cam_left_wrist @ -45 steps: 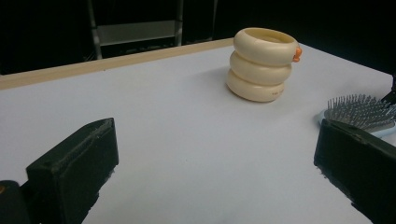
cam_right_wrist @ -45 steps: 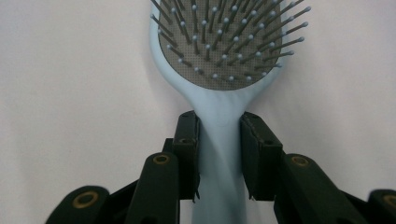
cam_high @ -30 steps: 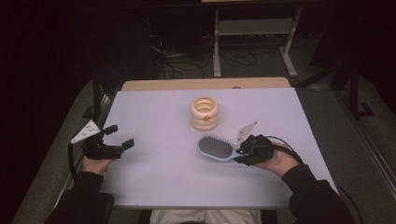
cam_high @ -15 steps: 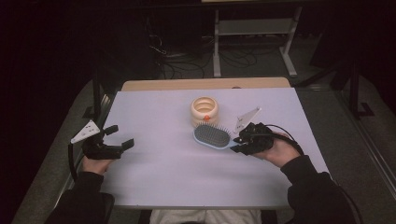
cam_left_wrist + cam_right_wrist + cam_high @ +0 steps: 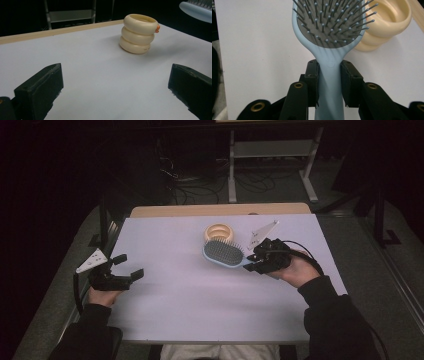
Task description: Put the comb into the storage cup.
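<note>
dark room surrounds a white table (image 5: 200, 305). right gripper (image 5: 256, 260) pinches the handle of a light blue hairbrush (image 5: 224, 253), bristles up, lifted beside a cream ringed cup (image 5: 218, 232). left gripper (image 5: 129, 266) hovers near the table's left edge, jaws spread apart.

A pale blue hairbrush (image 5: 329, 37) with a dark grey bristle pad and blue-tipped pins is clamped between the black jaws of the right gripper (image 5: 329, 82), which has brass-coloured screw holes. Just beyond its head, a cream ribbed cup (image 5: 138, 33) bears a small orange spot. The table (image 5: 200, 290) is pale lilac-white with a tan wooden far edge. The left gripper (image 5: 131, 265) is black.
</note>
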{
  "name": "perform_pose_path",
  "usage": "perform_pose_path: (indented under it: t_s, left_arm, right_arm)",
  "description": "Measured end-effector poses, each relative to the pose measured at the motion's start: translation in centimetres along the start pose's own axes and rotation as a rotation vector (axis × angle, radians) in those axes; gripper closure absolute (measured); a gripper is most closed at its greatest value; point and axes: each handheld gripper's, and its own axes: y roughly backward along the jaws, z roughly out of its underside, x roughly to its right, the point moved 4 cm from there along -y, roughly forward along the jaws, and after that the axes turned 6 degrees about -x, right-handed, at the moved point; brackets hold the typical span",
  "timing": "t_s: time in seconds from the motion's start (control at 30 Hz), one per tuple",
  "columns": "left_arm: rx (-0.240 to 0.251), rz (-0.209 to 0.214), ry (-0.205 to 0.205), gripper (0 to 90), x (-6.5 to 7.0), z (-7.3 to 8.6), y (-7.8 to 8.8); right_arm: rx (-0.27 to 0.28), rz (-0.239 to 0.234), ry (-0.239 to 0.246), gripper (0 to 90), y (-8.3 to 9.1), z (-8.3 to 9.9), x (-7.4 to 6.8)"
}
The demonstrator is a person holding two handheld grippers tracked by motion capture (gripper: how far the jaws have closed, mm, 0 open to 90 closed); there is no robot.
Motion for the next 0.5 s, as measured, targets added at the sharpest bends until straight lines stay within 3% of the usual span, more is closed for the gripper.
perform_pose_path:
  t_s: [0.3, 0.5]
  left_arm:
    - [0.002, 0.005, 0.0, 0.0, 0.0, -0.3, 0.1]
    - [-0.012, 0.009, -0.042, 0.0, 0.8, -1.6, -0.2]
  right_arm:
    - [0.002, 0.019, 0.0, 68.1, 0.7, -1.6, 1.3]
    - [0.03, 0.037, -0.002, 68.1, 1.2, -2.8, 2.4]
